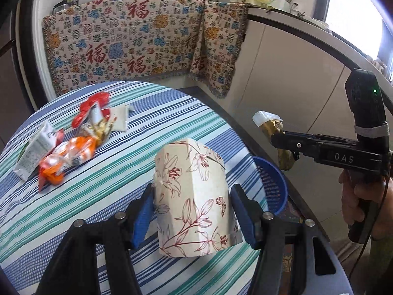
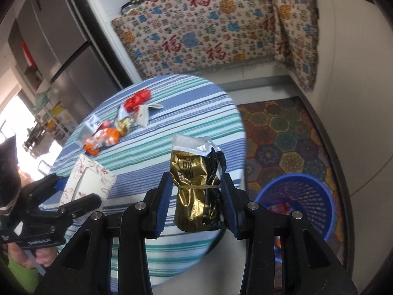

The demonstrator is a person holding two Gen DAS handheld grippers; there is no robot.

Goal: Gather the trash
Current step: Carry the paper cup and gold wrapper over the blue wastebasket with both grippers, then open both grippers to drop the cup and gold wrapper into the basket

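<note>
A round tabletop [image 1: 103,204] in blue-green striped cloth carries a cluster of crumpled snack wrappers [image 1: 66,145] near its far edge.

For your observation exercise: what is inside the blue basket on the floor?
Inside the blue basket, the right wrist view shows something red and white, probably a wrapper. The right gripper covers the near part, so the rest is hidden.
</note>
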